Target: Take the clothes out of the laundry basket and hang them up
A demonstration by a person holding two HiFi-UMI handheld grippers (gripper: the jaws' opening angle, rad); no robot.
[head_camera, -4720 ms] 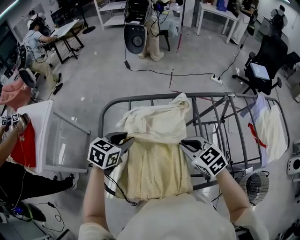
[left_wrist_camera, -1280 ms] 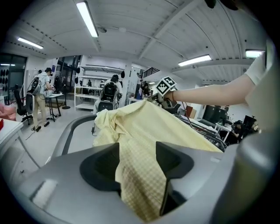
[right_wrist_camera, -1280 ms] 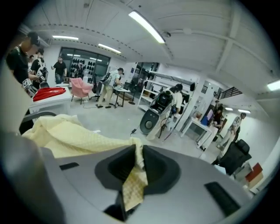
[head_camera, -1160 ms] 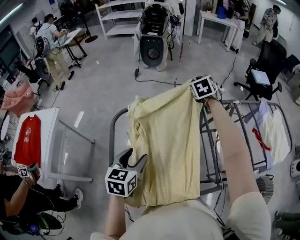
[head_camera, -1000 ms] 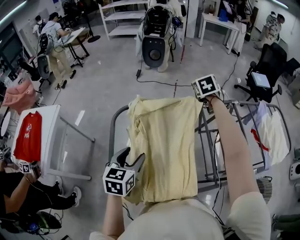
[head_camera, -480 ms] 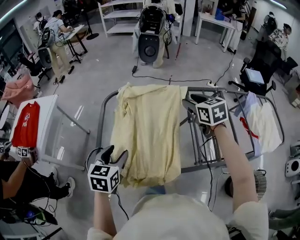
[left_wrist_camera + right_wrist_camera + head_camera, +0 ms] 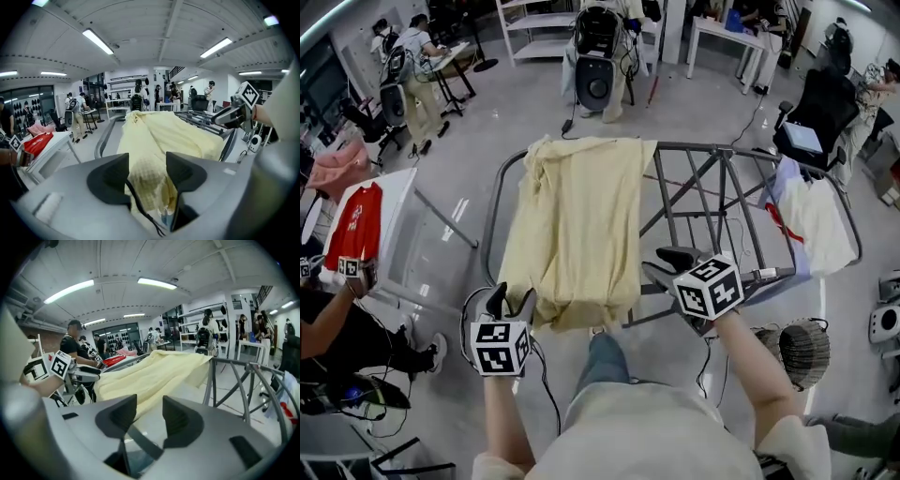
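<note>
A pale yellow garment (image 7: 577,225) lies draped over the left part of the grey metal drying rack (image 7: 741,187), its near hem hanging over the front bar. My left gripper (image 7: 508,302) is just left of that hem, open, touching nothing; in the left gripper view the garment (image 7: 159,136) shows beyond the gap of the left gripper (image 7: 147,171). My right gripper (image 7: 661,262) hovers at the rack's near bar, right of the garment. Its jaws have just been closing, with nothing between them. In the right gripper view the garment (image 7: 154,369) lies ahead of the right gripper (image 7: 149,416).
A white cloth with red marks (image 7: 816,220) hangs on the rack's right end. A white table (image 7: 403,225) with a red shirt (image 7: 354,234) stands to the left, a person beside it. A round wire fan (image 7: 802,352) sits on the floor at right. Cables cross the floor.
The right gripper let go of the garment's far corner and swung back to the rack's near bar. The left gripper drew back left of the hem. The garment now lies spread on the rack.
</note>
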